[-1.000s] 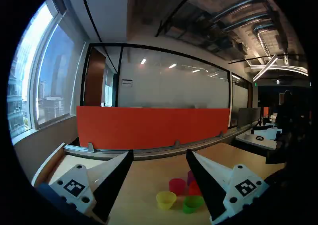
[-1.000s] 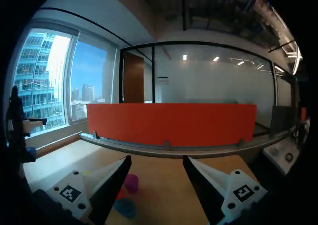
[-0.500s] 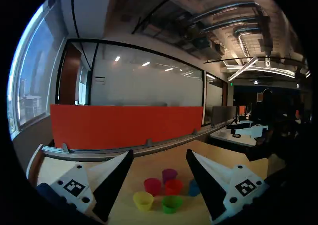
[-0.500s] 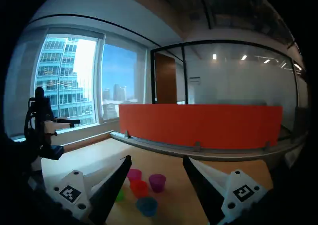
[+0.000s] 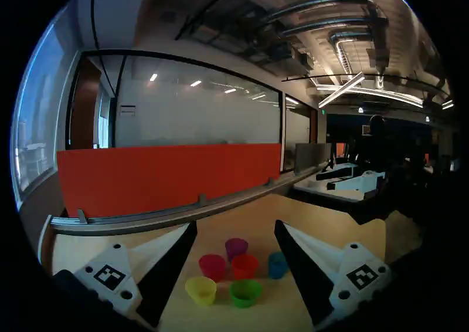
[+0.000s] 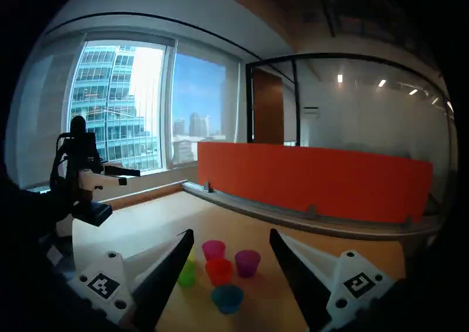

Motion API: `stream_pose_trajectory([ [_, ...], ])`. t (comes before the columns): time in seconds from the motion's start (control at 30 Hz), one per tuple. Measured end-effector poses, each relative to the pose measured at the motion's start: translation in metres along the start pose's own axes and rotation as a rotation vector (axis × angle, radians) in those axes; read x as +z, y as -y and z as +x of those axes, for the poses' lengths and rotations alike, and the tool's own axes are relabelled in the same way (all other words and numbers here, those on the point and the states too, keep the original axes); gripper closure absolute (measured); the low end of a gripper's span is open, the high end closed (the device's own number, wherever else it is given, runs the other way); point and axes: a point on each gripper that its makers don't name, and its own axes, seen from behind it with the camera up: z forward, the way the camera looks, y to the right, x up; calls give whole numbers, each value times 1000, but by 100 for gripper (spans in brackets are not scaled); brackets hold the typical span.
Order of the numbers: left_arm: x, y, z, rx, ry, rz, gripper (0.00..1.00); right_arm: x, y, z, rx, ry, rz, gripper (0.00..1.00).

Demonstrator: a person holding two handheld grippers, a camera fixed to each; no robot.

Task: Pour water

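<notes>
Several small coloured cups stand in a cluster on the wooden table (image 5: 328, 214). In the left gripper view I see a yellow cup (image 5: 201, 290), a green cup (image 5: 245, 292), a pink cup (image 5: 212, 267), a red cup (image 5: 244, 266), a purple cup (image 5: 236, 248) and a blue cup (image 5: 278, 264). My left gripper (image 5: 234, 235) hangs open above and short of them, holding nothing. In the right gripper view the blue cup (image 6: 227, 298), red cup (image 6: 218, 271), purple cup (image 6: 247, 263), pink cup (image 6: 213, 250) and green cup (image 6: 186, 273) sit between the fingers of my open, empty right gripper (image 6: 230, 238).
An orange partition (image 5: 170, 176) with a grey rail runs along the table's far edge. The other gripper and the hand holding it (image 6: 82, 179) appear at the left of the right gripper view. Large windows (image 6: 117, 109) lie to the left. More desks (image 5: 346, 182) stand at the right.
Both cameras have swung and tipped down, so the cup cluster has come more fully into view between each pair of fingers. Both grippers stay open.
</notes>
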Motion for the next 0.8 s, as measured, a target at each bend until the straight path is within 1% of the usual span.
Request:
stream_pose_trajectory([
  [0.17, 6, 2, -17, 29, 51, -18, 2, 3, 2, -12, -4, 52, 23, 0],
  [0.37, 11, -1, -33, 24, 87, -49, 2, 6, 3, -27, -23, 105, 37, 0],
  [0.47, 15, -2, -41, 21, 100, -61, 2, 8, 2, -34, -29, 120, 41, 0],
  [0.6, 20, -1, -53, 24, 119, -68, 2, 11, 2, -45, -36, 139, 45, 0],
  [0.8, 26, 1, -77, 28, 152, -72, 2, 18, 1, -68, -39, 178, 50, 0],
])
